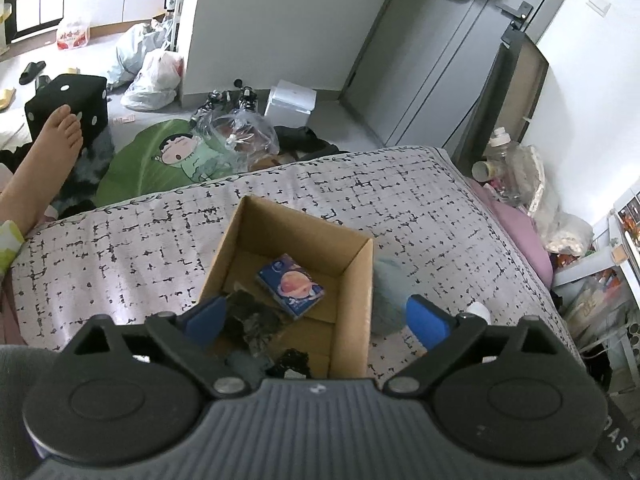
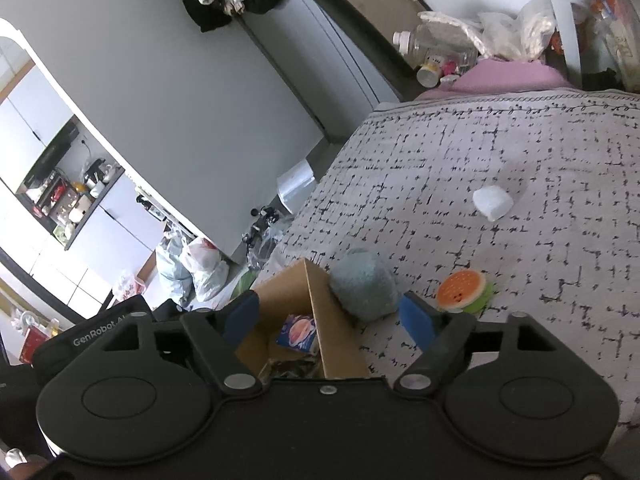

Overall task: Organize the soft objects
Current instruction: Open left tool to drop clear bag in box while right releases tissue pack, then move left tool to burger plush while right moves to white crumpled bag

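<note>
An open cardboard box point(image 1: 352, 276) point(image 2: 324, 320) sits on the patterned bedspread point(image 1: 120, 248). Inside lie a blue packet with a pink picture point(image 1: 291, 284) point(image 2: 298, 332) and a dark crumpled cloth point(image 1: 252, 320). A grey-blue plush ball point(image 1: 388, 292) point(image 2: 362, 286) rests against the box's right wall, outside it. My left gripper point(image 1: 316, 318) is open above the box's near end, nothing between its blue pads. My right gripper point(image 2: 328, 316) is open too, straddling the box wall, gripping nothing. An orange-and-green burger-like plush point(image 2: 464, 292) and a white soft block point(image 2: 493, 202) lie farther right on the bed.
A person's bare foot point(image 1: 60, 136) rests on a black dice cushion point(image 1: 68, 100) at left. Beyond the bed's far edge lie a green cartoon cushion point(image 1: 160, 156), plastic bags point(image 1: 154, 80) and a white box point(image 1: 290, 102). Bottles and bags point(image 2: 448, 48) crowd the bed's far right corner.
</note>
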